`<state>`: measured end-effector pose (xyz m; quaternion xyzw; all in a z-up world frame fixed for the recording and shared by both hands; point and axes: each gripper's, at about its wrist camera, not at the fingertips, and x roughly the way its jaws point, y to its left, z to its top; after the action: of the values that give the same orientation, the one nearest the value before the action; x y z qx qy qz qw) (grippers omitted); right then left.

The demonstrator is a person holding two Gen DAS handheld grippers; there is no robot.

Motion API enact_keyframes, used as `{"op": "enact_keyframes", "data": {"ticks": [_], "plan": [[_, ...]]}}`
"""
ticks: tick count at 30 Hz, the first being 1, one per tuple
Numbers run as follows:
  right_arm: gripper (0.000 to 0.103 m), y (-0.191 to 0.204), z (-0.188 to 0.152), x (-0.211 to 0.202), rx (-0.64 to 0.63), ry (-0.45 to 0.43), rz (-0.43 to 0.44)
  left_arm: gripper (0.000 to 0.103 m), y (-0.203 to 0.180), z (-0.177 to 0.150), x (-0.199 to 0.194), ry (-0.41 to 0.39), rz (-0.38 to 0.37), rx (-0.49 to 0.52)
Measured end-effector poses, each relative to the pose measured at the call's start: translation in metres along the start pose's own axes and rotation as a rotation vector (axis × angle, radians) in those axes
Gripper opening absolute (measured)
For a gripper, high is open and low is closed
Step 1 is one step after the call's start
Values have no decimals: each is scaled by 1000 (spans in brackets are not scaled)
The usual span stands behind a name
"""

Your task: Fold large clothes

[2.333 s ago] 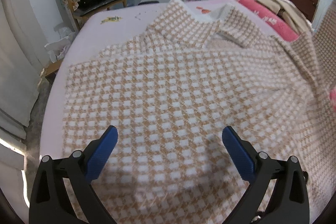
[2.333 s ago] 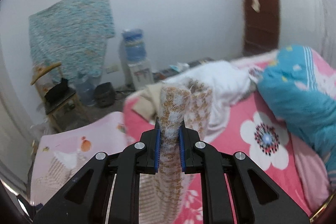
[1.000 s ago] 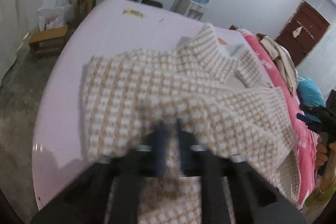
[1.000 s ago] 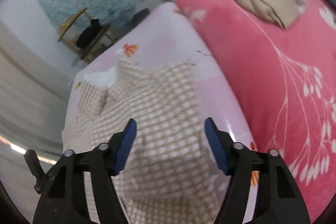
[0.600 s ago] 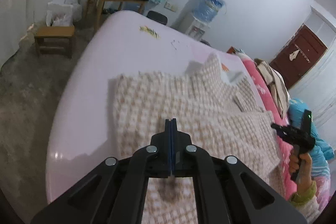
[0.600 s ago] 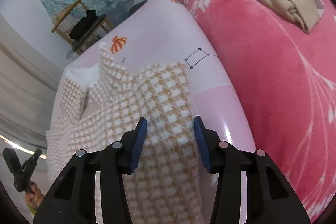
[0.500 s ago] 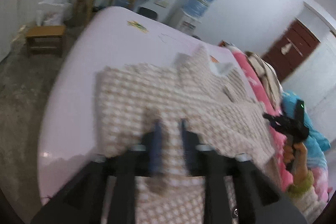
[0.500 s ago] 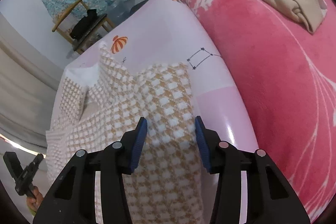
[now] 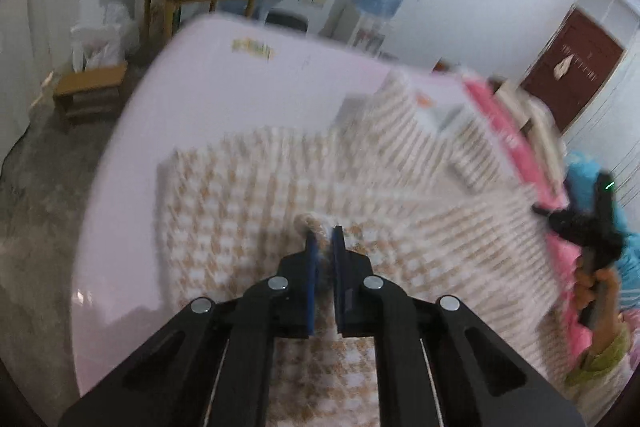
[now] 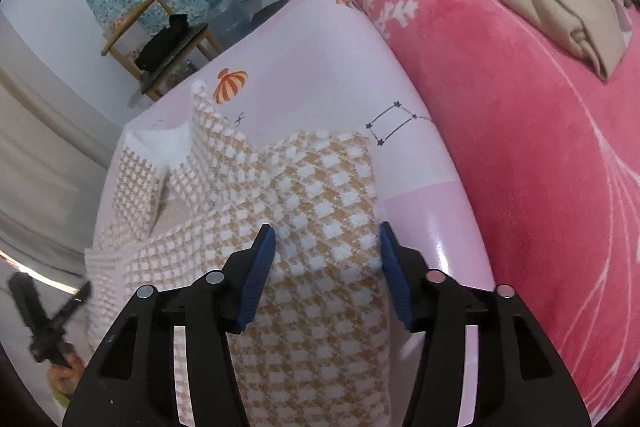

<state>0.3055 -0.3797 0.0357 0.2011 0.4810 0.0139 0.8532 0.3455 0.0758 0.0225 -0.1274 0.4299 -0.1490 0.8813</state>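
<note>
**Inspector:** Two tongs to account for. State each one, and where the garment lies.

**Operator:** My left tongs (image 9: 324,241) are closed to a narrow gap, pinching a raised ridge of the checked sweater (image 9: 248,211). My right tongs (image 10: 326,261) stand wide apart, holding nothing; they straddle a band of the same sweater (image 10: 320,211) near its right-hand edge. The garment lies spread on the pale pink bed (image 9: 192,99), collar end away from me, with the red blanket (image 10: 520,107) just beside it on the right.

**Inspector:** Handling properties?

**Operator:** I judge it a thick, fluffy knit: soft, limp, bulky, moderately heavy for clothing. It will sag and drag between grip points, not hold a line. Not fragile, though the loose pile could snag. The sheet looks glossy, so the whole piece may slide when pulled.

**Inspector:** Where do you take hold?

**Operator:** At edges and corners, ideally a hem or side seam, with both tongs well apart so the fold line stays straight. A mid-panel pinch, as my left has now, gathers one layer only, I think. The left view is blurred; I cannot confirm how many layers it holds.
</note>
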Motion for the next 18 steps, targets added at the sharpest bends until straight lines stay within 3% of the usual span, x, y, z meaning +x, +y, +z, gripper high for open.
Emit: {"op": "enact_keyframes", "data": {"ticks": [2,4,9,11,14,16,18], "plan": [[39,3,-1,0,-15,-7,-5,6,-1,9,-24,-89,2,2],[36,7,-2,1,-35,-10,-7,6,5,11,-34,-126,29,8],[27,27,-5,8,-109,-30,-62,6,37,-11,-1,-28,91,-44],[25,33,-5,6,-129,-49,-86,6,35,-15,-6,-59,89,-43],[26,38,-5,11,-157,-58,-119,6,29,-15,-11,-98,115,-11],[40,37,-7,21,-176,-47,-127,6,30,-16,0,-82,152,4],[42,38,-8,25,-193,-40,-130,7,33,-20,8,-71,162,3]]}}
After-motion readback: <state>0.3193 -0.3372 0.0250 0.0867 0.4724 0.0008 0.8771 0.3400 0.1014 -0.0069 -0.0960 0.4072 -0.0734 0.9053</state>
